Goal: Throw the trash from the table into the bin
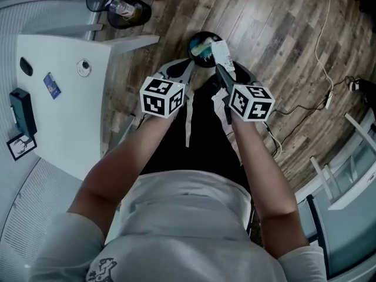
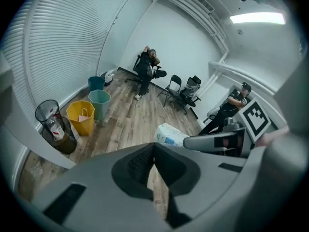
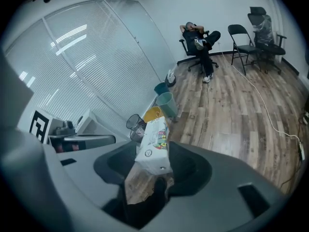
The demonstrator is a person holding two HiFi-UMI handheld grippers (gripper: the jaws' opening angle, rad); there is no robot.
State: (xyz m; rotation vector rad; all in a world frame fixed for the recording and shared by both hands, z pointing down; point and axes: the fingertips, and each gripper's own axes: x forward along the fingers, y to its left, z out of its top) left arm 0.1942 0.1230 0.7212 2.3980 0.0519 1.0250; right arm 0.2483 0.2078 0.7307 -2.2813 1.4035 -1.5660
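My right gripper (image 1: 218, 60) is shut on a white printed carton (image 1: 220, 53). In the right gripper view the carton (image 3: 154, 146) stands tilted between the jaws of the right gripper (image 3: 153, 154). The left gripper view shows the same carton (image 2: 171, 135) out to the right. My left gripper (image 1: 189, 63) hangs beside the right one over the wooden floor. Its tips (image 2: 153, 149) meet, with nothing between them. A black mesh bin (image 1: 119, 6) with trash in it stands on the floor past the white table (image 1: 64, 116).
Beside the mesh bin (image 2: 54, 127) stand a yellow bin (image 2: 81, 117), a teal bin (image 2: 100, 103) and a blue one (image 2: 96, 82). A dark round thing (image 1: 202, 40) lies under the grippers. A person sits in an office chair (image 3: 198, 40); folding chairs (image 3: 241, 42) and a floor cable (image 1: 323, 40) are nearby.
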